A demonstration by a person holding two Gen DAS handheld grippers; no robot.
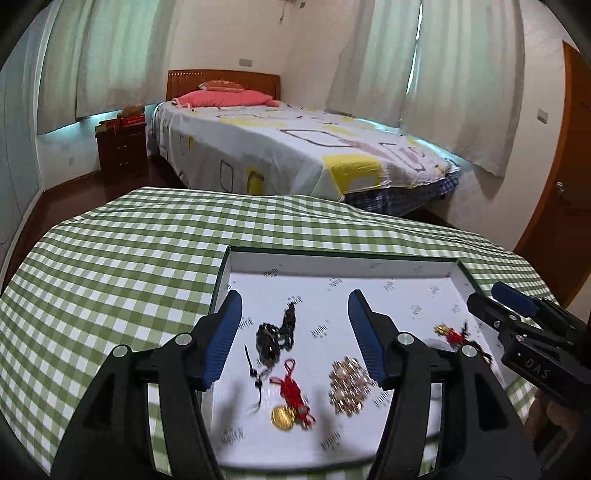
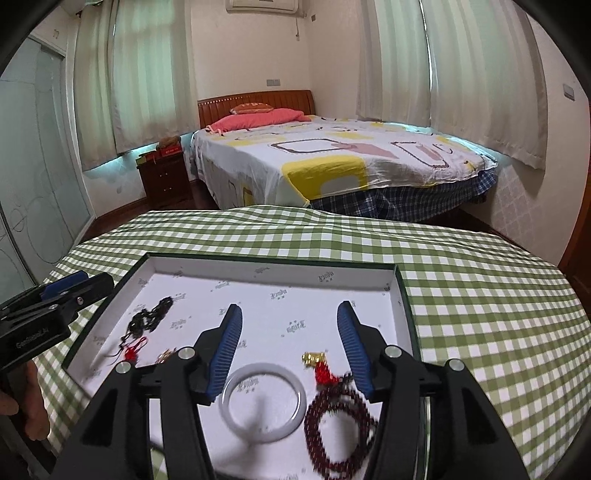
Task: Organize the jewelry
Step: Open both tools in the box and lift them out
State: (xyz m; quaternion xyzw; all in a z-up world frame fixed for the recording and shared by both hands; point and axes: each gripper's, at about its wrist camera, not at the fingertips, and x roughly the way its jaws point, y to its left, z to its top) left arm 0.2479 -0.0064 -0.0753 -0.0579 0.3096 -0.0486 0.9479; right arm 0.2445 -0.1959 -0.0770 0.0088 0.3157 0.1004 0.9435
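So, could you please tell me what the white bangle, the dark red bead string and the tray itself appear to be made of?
White bangle: smooth, milky and slightly glossy, so possibly jade, glass or plastic.
Dark red bead string: small round beads with a dull sheen, perhaps wood or stone; the blur leaves it open.
Tray: thin, straight white walls with a printed pattern and dark outer edge, likely cardboard.

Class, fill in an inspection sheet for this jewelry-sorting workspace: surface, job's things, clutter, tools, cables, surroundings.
Surface: table under a green checked cloth.
Job's things: open white-lined box holding a white bangle, dark red bead string, black cord piece, red knot with gold coin, pale bead cluster.
Clutter: nothing seen.
Tools: left tool open, nothing between its fingers; right tool open above the bangle, gripping nothing.
Cables: one hanging on the far wall.
Surroundings: bed, nightstand, curtains.
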